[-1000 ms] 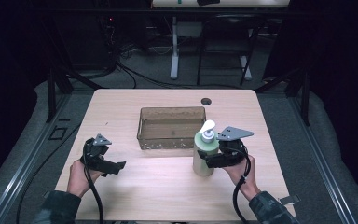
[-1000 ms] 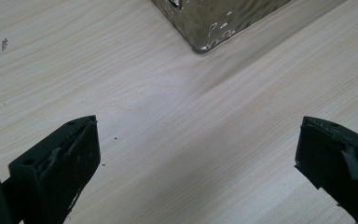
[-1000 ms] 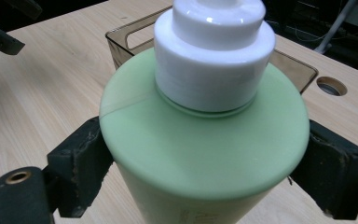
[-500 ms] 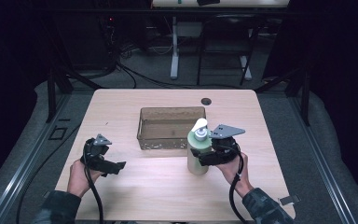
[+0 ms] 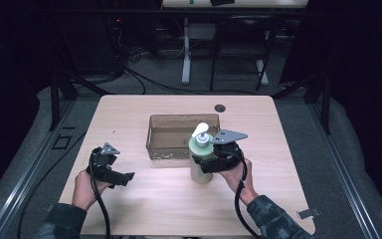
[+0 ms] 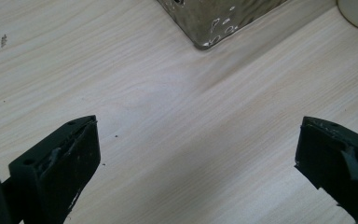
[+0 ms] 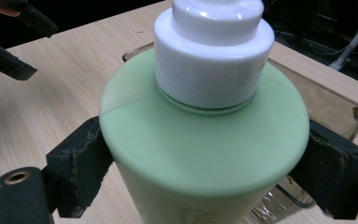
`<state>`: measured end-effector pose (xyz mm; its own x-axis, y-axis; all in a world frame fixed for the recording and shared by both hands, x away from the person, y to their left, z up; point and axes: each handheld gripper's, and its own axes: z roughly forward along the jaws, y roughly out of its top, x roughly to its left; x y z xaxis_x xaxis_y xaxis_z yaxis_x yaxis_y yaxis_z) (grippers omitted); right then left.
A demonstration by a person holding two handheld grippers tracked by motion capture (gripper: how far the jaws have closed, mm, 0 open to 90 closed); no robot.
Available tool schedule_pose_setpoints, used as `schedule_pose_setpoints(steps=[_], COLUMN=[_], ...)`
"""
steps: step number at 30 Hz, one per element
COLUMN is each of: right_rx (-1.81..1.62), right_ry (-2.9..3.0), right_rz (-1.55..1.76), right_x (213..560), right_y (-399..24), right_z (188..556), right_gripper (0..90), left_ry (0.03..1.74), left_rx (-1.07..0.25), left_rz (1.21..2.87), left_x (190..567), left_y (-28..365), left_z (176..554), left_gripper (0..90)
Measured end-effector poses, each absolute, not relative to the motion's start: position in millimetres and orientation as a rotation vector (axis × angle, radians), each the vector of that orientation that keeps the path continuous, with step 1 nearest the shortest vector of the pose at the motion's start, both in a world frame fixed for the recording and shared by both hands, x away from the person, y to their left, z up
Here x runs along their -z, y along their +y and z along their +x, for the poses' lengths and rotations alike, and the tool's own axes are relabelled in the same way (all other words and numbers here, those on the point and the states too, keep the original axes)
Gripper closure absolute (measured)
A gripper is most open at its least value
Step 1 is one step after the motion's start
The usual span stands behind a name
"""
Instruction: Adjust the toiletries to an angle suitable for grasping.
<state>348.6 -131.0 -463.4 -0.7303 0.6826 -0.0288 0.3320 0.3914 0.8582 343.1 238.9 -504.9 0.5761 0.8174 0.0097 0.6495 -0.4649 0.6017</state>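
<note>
Here, green pump bottle [image 5: 202, 160] between right gripper [image 5: 206, 162] jaws, beside tray [image 5: 183, 135].

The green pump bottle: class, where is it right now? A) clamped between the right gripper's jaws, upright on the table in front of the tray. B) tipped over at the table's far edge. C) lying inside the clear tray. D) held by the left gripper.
A: the right gripper view shows the black jaws pressed against both sides of the green pump bottle, which stands upright in front of the clear tray, at the right gripper.

pump bottle [image 7: 200, 154] | base cut off btm edge | label unreadable
</note>
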Motion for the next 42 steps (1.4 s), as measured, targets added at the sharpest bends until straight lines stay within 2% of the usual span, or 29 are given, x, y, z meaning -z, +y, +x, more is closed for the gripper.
schedule_pose_setpoints(steps=[5, 8, 10, 19, 30, 42], right_rx=[-1.281, -1.259, -1.236, -1.192, -0.978, -0.898], right_ry=[2.299, 2.335, 2.358, 2.351, 2.366, 2.348], right_rz=[0.872, 0.885, 0.886, 0.946, 1.174, 1.278], right_x=[463.3, 462.9, 464.1, 461.6, 494.0, 503.4], right_y=[-128.1, -130.0, -133.3, -181.0, -257.2, -280.5], right_z=[350.8, 349.9, 348.4, 334.8, 331.0, 334.6], right_gripper=[11.6, 2.4, 0.0, 0.0, 0.0, 0.0], left_ry=[1.165, 1.164, 1.158, 1.145, 1.08, 0.975], left_rx=[-0.397, -0.394, -0.389, -0.359, -0.31, -0.255], left_rz=[2.267, 2.26, 2.269, 2.279, 2.303, 2.326], left_x=[504.7, 504.4, 502.9, 497.1, 481.7, 441.5], left_y=[237.6, 236.6, 235.6, 226.1, 201.3, 167.1], left_z=[343.3, 343.6, 343.9, 345.1, 347.4, 345.6], left_gripper=[0.0, 0.0, 0.0, 0.0, 0.0, 0.0])
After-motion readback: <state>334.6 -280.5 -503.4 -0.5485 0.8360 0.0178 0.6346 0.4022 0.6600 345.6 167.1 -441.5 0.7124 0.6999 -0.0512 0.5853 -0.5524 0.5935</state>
